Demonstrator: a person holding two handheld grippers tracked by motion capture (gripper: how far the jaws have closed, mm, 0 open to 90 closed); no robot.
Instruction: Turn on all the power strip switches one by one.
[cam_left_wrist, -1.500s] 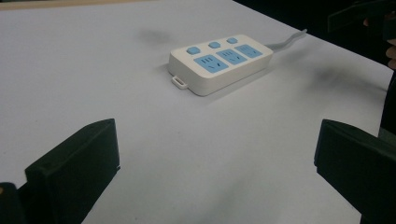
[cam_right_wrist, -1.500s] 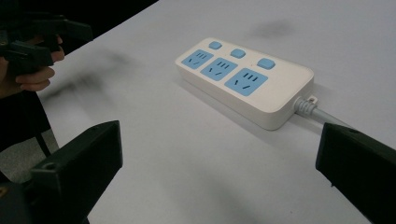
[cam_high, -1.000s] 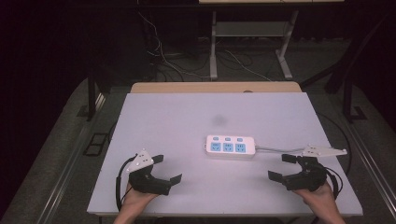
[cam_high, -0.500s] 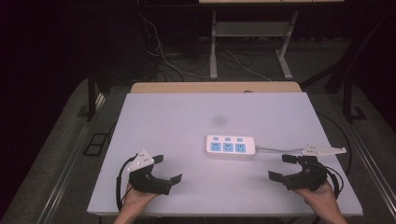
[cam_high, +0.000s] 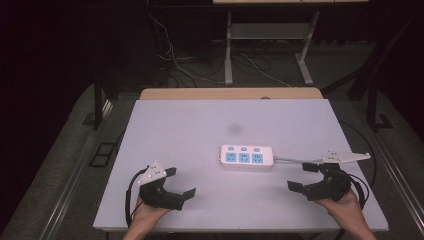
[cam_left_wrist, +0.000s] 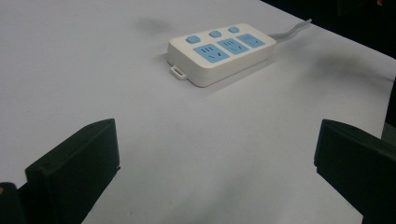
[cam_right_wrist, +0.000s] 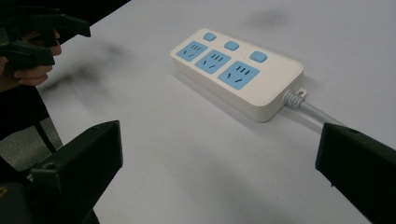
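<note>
A white power strip with three blue sockets and three blue buttons lies flat near the middle of the white table. Its grey cable runs off to the right. My left gripper rests open at the table's front left, jaws wide, nothing between them, pointing toward the strip. At the front right my right gripper is also open and holds nothing, a short way from the strip's cable end.
A wooden board lines the table's far edge. Beyond it stand a metal frame and loose cables on the dark floor. A faint dark smudge marks the tabletop behind the strip. In the right gripper view the left gripper shows at top left.
</note>
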